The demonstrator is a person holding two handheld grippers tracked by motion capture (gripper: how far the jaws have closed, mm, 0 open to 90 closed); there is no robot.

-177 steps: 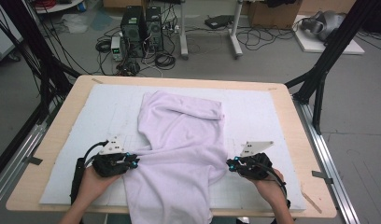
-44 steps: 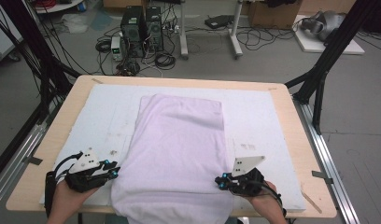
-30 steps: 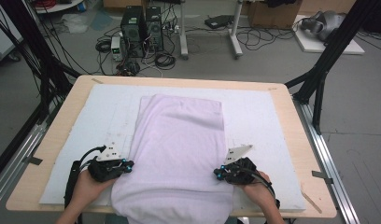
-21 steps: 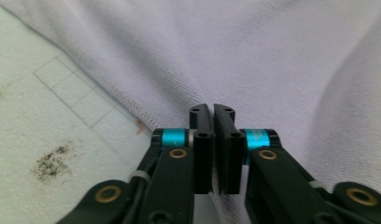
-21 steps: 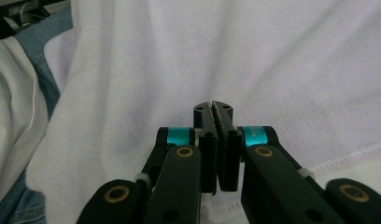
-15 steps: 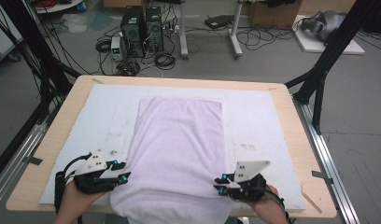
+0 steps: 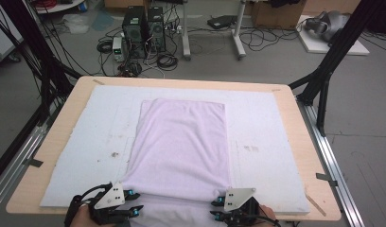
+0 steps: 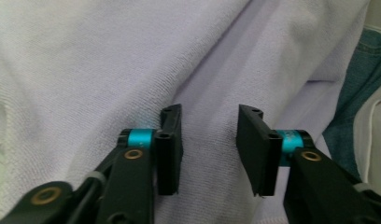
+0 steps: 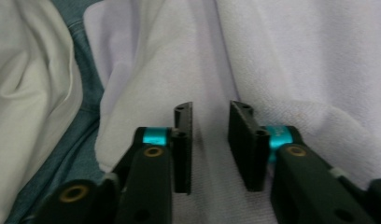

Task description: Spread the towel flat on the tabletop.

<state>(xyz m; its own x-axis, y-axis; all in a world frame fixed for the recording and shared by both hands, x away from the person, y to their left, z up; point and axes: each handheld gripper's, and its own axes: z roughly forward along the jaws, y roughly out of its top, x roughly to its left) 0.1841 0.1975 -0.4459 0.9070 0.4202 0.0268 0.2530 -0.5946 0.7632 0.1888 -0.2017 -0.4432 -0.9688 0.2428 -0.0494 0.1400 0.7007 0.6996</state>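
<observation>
Lavender towel [image 7: 181,146] spread flat down the middle of the white table pad [image 7: 82,142], far edge square, near end draped over the table's front edge toward the person.

Left of the towel's near corner: left gripper [image 7: 134,201], jaws apart with a clear gap, nothing clamped. In the left gripper view [image 8: 209,149] the open jaws sit over a soft fold of terry cloth, with denim and a white garment at the right edge. Likely risk: closing here would bite a raised ridge, possibly two layers, not the single hem, so a lift would drag the flat part askew.

Right of the towel's near corner: right gripper [image 7: 215,209], jaws likewise parted and empty. In the right gripper view [image 9: 209,144] the jaws straddle a crease near the hanging edge. Likely risk: too shallow a grip, cloth slipping out under its own weight.

Uneven pulls from the two sides would probably skew the towel on the pad or slide it off the front edge.
</observation>
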